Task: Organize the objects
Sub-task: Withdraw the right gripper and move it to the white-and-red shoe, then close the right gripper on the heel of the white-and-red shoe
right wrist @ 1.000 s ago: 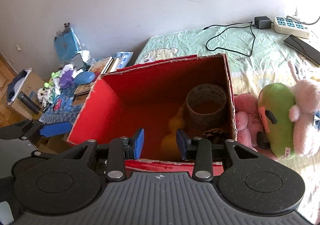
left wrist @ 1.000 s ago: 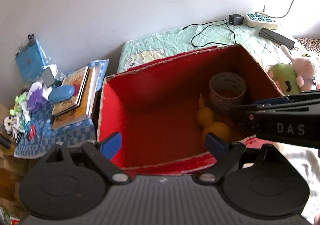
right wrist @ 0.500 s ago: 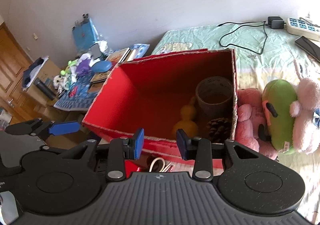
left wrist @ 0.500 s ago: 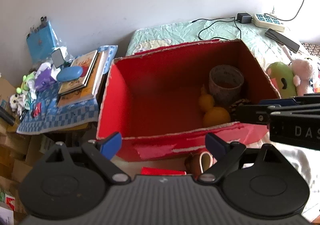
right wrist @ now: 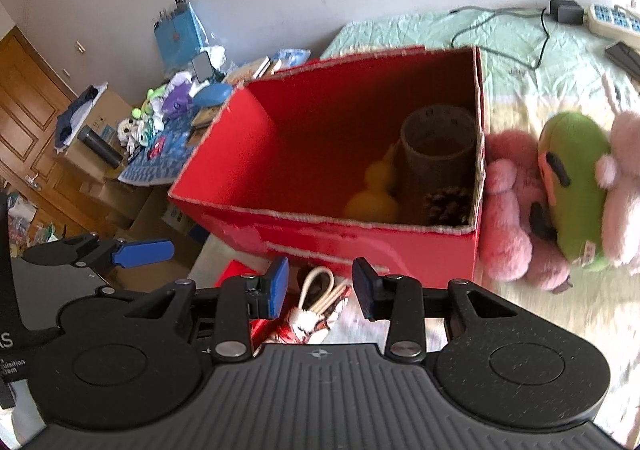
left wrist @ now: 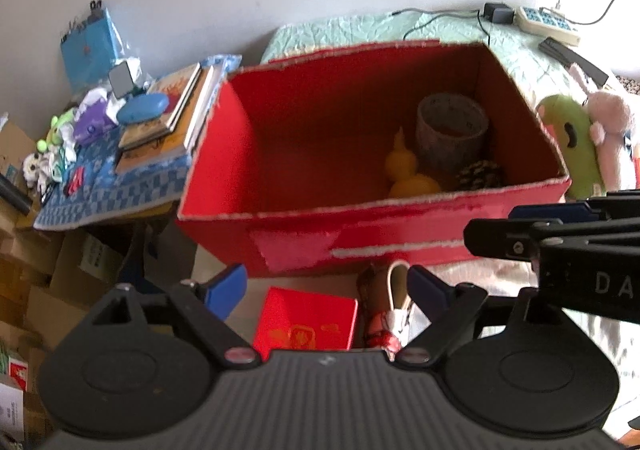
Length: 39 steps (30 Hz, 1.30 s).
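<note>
Sitting on the bed is a big red box (left wrist: 404, 246); inside it, at the right end, stand a round woven cup (left wrist: 452, 134), a yellow gourd (left wrist: 408, 174) and a pine cone (left wrist: 480, 175), all close together; the left gripper (left wrist: 326, 288) has its blue tips wide apart, holding nothing; the right gripper (right wrist: 320, 288) is apart too, empty, just over a small cloth bag with loop handles (right wrist: 314, 308); a flat red packet (left wrist: 306, 324) lies beside that bag; soft toys (right wrist: 560, 190) lean by the box.
</note>
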Available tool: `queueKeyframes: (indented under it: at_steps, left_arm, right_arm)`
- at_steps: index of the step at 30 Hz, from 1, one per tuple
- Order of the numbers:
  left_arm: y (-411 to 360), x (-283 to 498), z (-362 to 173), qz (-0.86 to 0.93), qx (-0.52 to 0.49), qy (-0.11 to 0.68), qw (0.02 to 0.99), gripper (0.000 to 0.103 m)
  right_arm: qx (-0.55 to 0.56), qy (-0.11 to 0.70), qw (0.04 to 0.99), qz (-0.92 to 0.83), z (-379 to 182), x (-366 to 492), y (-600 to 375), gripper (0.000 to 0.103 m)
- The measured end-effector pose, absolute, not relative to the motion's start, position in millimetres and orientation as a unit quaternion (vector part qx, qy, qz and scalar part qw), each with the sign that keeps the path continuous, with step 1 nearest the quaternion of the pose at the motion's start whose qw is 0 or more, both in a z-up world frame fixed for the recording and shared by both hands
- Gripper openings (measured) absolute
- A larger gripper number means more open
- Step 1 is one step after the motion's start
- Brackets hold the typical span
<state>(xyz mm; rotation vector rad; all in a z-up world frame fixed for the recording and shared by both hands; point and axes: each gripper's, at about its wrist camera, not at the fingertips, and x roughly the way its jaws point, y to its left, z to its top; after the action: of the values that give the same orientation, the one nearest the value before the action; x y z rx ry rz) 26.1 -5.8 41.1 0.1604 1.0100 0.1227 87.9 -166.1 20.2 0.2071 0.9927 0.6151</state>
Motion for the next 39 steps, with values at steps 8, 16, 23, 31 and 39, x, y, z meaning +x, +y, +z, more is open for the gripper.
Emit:
queueKeyframes:
  at_steps: [8, 16, 23, 31, 39]
  left_arm:
    - [-7.2, 23.5, 17.9, 0.057, 0.076, 0.512, 0.854, 0.088]
    - [-3.5, 22.7, -4.2, 0.050, 0.079, 0.540, 0.837, 0.086]
    - [-3.7, 21.4, -14.6, 0.035, 0.082, 0.552, 0.829, 0.085]
    - [-0.5, 21.3, -23.4, 0.018, 0.081, 0.560, 0.825, 0.084]
    - [3.0, 16.0, -30.6, -0.023, 0.071, 0.558, 0.826, 0.080]
  right_arm:
    - [0.136, 0.523, 0.798, 0.268, -7.5, 91.2, -170.0, 0.039]
    - [0.154, 0.552, 0.777, 0.258, -20.9, 90.5, -167.5, 0.039]
    - [0.160, 0.564, 0.769, 0.254, -25.6, 93.1, -162.0, 0.039]
    - [0.167, 0.576, 0.759, 0.252, -33.5, 97.3, -159.5, 0.039]
    - [0.172, 0.590, 0.749, 0.249, -44.8, 99.3, -157.3, 0.039]
